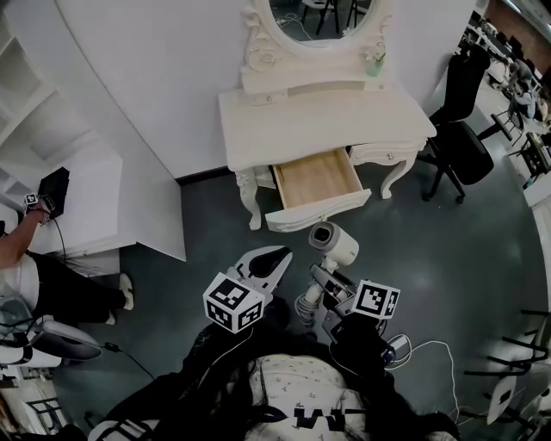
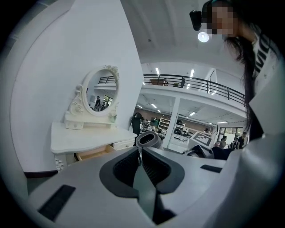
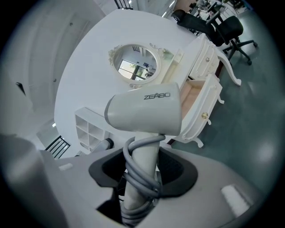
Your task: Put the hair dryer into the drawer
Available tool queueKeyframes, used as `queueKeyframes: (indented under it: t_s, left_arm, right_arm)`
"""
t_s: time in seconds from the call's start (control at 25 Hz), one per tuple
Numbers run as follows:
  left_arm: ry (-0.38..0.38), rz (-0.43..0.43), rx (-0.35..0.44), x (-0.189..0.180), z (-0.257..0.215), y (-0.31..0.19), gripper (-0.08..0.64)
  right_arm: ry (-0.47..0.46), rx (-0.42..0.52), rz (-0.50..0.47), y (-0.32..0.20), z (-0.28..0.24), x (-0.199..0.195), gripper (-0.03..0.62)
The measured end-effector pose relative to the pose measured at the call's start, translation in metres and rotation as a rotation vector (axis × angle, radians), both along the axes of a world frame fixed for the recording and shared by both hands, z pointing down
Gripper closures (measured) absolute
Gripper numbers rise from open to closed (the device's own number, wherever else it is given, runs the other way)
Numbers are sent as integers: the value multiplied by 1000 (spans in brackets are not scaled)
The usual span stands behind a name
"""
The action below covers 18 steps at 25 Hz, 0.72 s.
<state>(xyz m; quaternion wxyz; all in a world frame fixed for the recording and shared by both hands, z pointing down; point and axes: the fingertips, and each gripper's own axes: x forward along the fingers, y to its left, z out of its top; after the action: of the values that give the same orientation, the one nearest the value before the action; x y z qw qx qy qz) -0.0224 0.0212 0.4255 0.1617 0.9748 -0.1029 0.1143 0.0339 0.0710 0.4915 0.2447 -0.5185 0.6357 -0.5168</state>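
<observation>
Item 1, hair dryer (image 3: 144,111): white, barrel uppermost, hanging over the floor short of the furniture. The right hand-held gripper (image 3: 142,171) is clamping its handle, jaws pressing on both sides with the grey cord (image 3: 133,176) coiled round the handle between them. Item 2, left hand-held gripper (image 2: 140,162): jaws lying together, carrying nothing, riding at 9 o'clock of the dryer in the head view. Item 3, drawer (image 1: 317,181): pulled out of the white counter (image 1: 327,121), wooden floor bare, sitting at 12 o'clock of the dryer and well apart from it. Handling advice, as a judgement: the dryer is needing carrying forward over the drawer's front rim, then turning so barrel and handle are lying flat inside, since the cavity is looking shallow; the coiled cord is wanting to go in with the handle and not trail over the rim. Item 4, oval mirror (image 1: 323,21), standing at the counter's back, clear of the route. Item 5, black office chair (image 1: 456,129), at 2 o'clock, beside the counter's leg. Item 6, a seated person (image 1: 34,276), at 9 o'clock, well apart. Nothing is blocking the path to the drawer.
</observation>
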Motion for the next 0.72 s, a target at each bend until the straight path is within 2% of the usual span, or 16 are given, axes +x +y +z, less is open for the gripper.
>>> queueKeyframes:
  t_s: [0.44, 0.72]
  left_arm:
    - [0, 56, -2, -10, 2, -107, 534]
    - [19, 86, -14, -18, 6, -152, 534]
  right_arm:
    - [6, -39, 27, -104, 1, -17, 380]
    - [24, -54, 50, -143, 0, -28, 380]
